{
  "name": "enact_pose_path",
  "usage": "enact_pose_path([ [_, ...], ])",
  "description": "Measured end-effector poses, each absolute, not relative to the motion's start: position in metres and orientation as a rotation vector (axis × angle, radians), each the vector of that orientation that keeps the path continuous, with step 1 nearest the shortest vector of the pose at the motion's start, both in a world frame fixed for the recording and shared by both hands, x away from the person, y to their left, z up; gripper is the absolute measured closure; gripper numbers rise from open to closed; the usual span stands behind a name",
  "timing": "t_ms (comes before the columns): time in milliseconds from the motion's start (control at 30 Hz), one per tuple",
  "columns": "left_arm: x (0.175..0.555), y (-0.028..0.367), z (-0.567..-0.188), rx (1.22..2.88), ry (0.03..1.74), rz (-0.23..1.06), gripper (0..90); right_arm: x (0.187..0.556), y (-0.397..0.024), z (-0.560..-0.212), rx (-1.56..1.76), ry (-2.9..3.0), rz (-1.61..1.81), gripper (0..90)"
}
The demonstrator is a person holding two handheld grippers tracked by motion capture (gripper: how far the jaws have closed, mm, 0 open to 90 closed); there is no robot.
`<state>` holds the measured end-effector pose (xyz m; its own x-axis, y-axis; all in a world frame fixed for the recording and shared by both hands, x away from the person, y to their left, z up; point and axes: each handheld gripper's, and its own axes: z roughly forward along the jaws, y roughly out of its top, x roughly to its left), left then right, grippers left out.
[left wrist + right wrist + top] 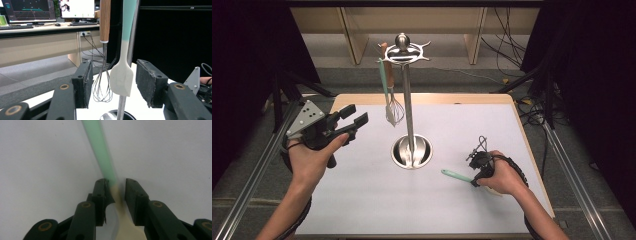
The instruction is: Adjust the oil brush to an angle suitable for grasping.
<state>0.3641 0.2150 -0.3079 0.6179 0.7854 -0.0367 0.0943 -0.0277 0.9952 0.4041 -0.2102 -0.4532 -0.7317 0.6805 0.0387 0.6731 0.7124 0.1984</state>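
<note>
I am working my right gripper (pixel 117 192) around a spoon (pixel 457 175) that is lying on the table (pixel 362 200), right of the rack (pixel 408 107). Its jaws are standing partly open, astride the spoon where the green handle meets the cream part; the left pad is looking close to it, but I cannot tell whether it is touching, and a gap is showing on the other side. If I am lifting now, the spoon may be staying behind or swinging out, since nothing is pinching it firmly. Closing off-centre may be nudging the slim handle sideways across the smooth table.

My left gripper (pixel 113 82) is hovering wide open and empty, facing the spatula (pixel 122 75) and whisk (pixel 102 86) hanging on the rack. Drifting forward there may be knocking them off their hooks.
</note>
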Motion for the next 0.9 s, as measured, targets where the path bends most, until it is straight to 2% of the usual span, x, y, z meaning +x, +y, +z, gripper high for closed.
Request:
enact_pose_path([
  [633, 0.364, 0.215, -0.309, 1.531, 0.77, 0.652, 47.1, 0.397, -0.203, -0.451, 1.142, 2.953, 0.2, 79.6],
  [900, 0.365, 0.214, -0.31, 1.533, 0.77, 0.648, 47.1, 0.395, -0.199, -0.451, 1.129, 2.956, 0.156, 73.1],
])
